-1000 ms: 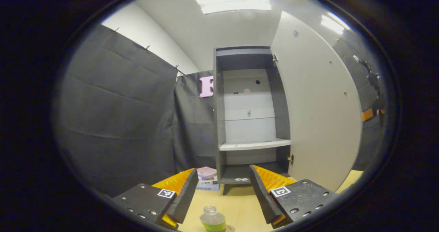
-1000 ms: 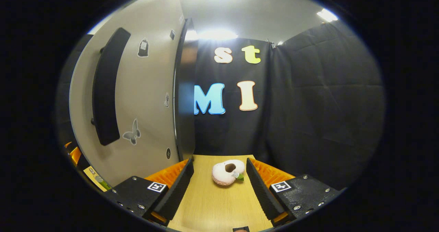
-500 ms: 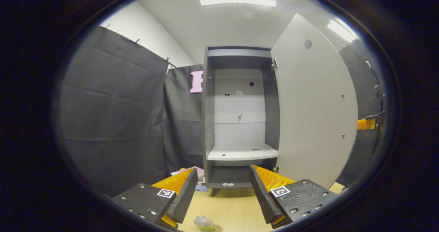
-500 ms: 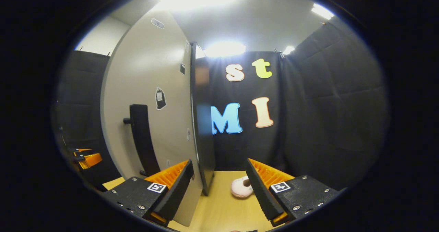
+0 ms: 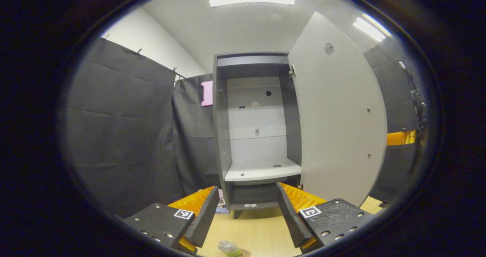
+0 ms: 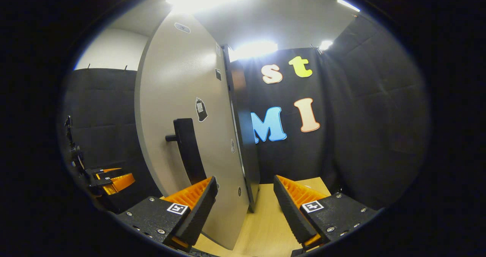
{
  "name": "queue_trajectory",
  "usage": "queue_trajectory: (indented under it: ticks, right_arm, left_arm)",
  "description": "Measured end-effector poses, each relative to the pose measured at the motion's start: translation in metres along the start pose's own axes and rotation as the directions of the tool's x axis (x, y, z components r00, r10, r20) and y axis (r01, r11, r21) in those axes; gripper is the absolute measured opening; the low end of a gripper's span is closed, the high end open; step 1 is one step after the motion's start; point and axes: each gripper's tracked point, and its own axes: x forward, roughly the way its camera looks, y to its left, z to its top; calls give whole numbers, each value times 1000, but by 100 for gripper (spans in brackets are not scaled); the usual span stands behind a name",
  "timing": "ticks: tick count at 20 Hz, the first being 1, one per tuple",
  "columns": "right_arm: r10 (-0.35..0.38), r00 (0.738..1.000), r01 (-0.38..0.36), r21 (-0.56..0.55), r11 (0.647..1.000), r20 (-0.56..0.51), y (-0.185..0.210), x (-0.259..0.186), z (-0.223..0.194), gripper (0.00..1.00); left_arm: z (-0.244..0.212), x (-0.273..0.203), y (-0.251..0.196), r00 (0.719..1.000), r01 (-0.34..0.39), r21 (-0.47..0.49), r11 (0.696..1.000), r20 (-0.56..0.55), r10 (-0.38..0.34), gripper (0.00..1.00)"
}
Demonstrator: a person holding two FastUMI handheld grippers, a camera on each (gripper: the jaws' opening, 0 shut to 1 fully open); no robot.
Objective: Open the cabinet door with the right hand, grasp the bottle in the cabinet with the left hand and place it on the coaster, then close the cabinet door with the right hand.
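Note:
The grey cabinet [image 5: 258, 135] stands with its door [image 5: 334, 120] swung wide to the right; its shelves are bare. A small clear bottle [image 5: 229, 248] with green contents sits on a round coaster [image 5: 245, 252] on the table, below and in front of my left gripper [image 5: 246, 211], which is open and holds nothing. In the right gripper view the door's outer face [image 6: 178, 97] with its dark bar handle [image 6: 188, 147] rises just left of my right gripper [image 6: 245, 207], which is open and apart from the handle. The left gripper [image 6: 112, 181] shows far left there.
The wooden tabletop [image 5: 262, 230] runs up to the cabinet's foot. Black cloth walls [image 5: 125, 135] close in the booth on the left and behind. The other gripper [image 5: 402, 137] peeks past the door's edge at the right. The cabinet's dark side panel [image 6: 245, 135] stands behind the door.
My left gripper has drawn back from the bottle, which now sits lower in its view. My right gripper has turned left toward the door's outer face; the plush toy has left its view.

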Motion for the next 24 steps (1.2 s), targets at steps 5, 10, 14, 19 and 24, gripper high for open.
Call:
queue_trajectory:
  ticks: [5,10,14,19,24]
  right_arm:
    - [19,1000,-19,-3,1000,-2,29,5,-3,94]
    - [40,999,-39,48,998,-19,60,15,-11,94]
    - [25,1000,-25,54,998,-17,72,26,-11,94]
    - [23,1000,-22,33,999,-14,91,35,-12,94]
    - [17,1000,-16,41,999,-7,104,45,-10,94]
  left_arm:
    - [-8,16,18,1000,17,-14,1000,-12,-17,85]
    - [-14,33,38,999,38,-21,999,-18,-38,85]
    - [-22,45,54,999,40,-32,999,-28,-40,85]
    - [-29,59,70,998,44,-47,998,-34,-46,85]
    - [-32,68,85,998,48,-44,998,-34,-49,85]
